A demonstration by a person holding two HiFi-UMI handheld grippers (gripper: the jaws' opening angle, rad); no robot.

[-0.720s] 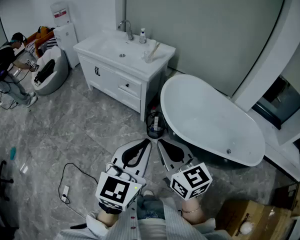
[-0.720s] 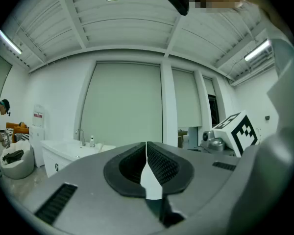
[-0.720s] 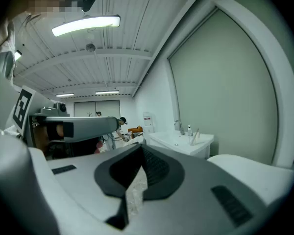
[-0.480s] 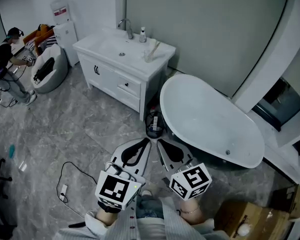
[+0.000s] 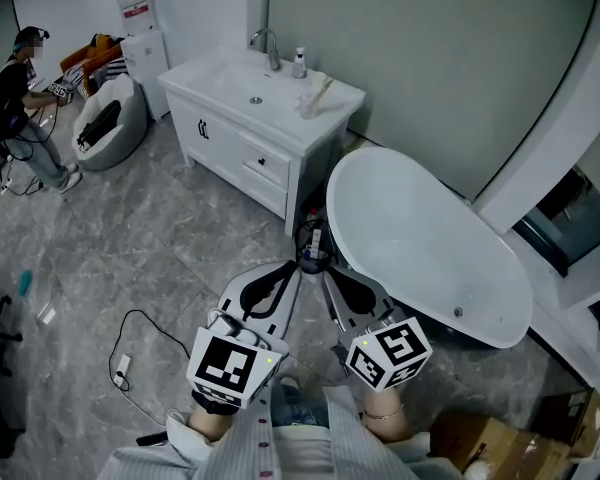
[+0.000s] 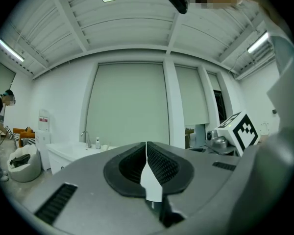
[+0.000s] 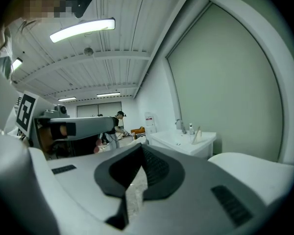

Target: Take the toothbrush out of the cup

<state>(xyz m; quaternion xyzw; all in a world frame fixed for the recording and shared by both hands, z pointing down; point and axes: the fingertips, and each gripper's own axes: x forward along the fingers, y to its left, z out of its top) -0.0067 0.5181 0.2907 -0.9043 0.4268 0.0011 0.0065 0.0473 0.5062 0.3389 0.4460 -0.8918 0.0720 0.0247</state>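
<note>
A clear cup (image 5: 308,105) with a toothbrush (image 5: 322,90) leaning in it stands on the right end of a white vanity (image 5: 235,143), far ahead of both grippers. The right gripper view shows the cup (image 7: 196,135) small on the vanity top (image 7: 183,142). My left gripper (image 5: 294,267) and right gripper (image 5: 327,276) are held side by side near my body, both shut with nothing between the jaws. The left gripper (image 6: 146,144) points level at the far wall; the right gripper (image 7: 140,146) also has its tips together.
A white bathtub (image 5: 425,243) lies right of the vanity, with a dark bin (image 5: 313,255) between them. A faucet (image 5: 268,46) and small bottle (image 5: 299,63) stand by the basin. A cable (image 5: 130,353), beanbag (image 5: 110,128) and a person (image 5: 20,108) are at the left.
The view has shifted a little, so the vanity and tub sit slightly further right. Both grippers stay shut and side by side. The person at the left has moved.
</note>
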